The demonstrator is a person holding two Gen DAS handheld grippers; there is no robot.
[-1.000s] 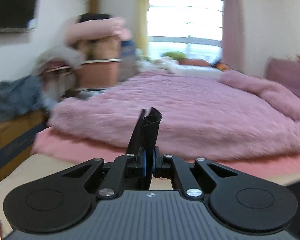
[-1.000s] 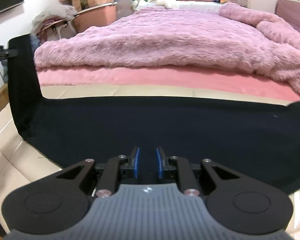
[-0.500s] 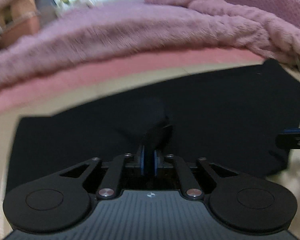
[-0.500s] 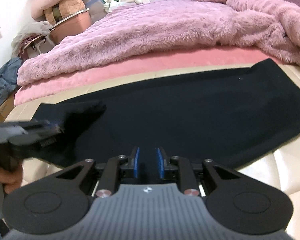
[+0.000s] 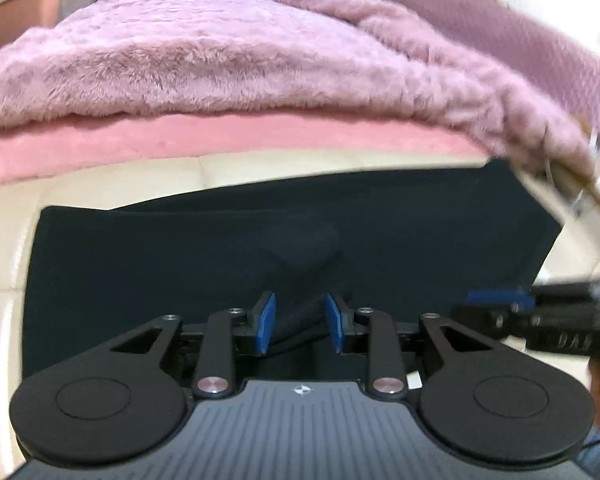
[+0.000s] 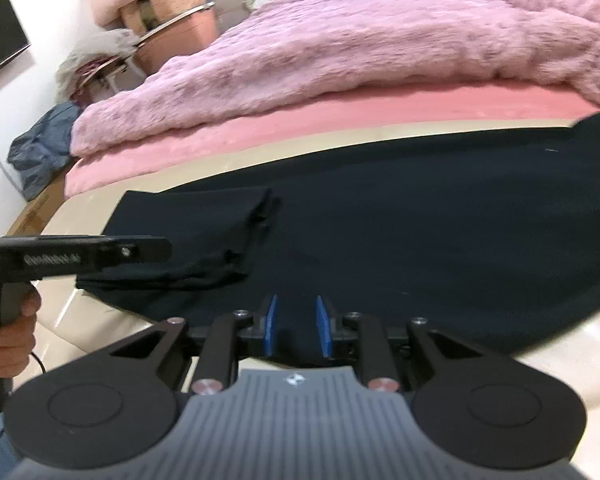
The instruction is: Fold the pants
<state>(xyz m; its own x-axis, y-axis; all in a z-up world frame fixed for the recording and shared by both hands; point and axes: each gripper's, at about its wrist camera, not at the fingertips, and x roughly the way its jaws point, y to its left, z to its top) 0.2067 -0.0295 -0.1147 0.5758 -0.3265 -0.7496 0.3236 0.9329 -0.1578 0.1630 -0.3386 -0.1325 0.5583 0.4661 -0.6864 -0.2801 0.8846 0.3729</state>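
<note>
Jaws of the left gripper (image 5: 300, 322) were spreading apart, its blue pads (image 5: 266, 323) standing clear on either side of a ridge of dark cloth that ran between them without being pinched. A second before, that same gripper had been clamped tight on the cloth and held it up in the air above the bed; half a second before, it had come down over the garment, still closed on it. So the carried end had been brought across, laid on the rest of the fabric and was being let go, which I read as one fold just completed. The right gripper (image 6: 296, 330) was parting more slowly, its pads a little apart with the near edge of the cloth lying between them; whether they pressed on it I could not tell, though they looked clear of it. Outward from both tools lay the pants (image 6: 420, 232), black and flat on the cream cushioned surface (image 6: 560, 364) at the foot of the bed, just in front of the pink sheet (image 6: 340, 120) and the fluffy pink blanket (image 6: 360, 48). Their long axis ran side to side across both views, parallel to the bed edge. The folded-over end (image 6: 204, 236) rested on top toward the left, where the left hand (image 6: 10, 340) gripped its handle, and the far end reached toward the right.
</note>
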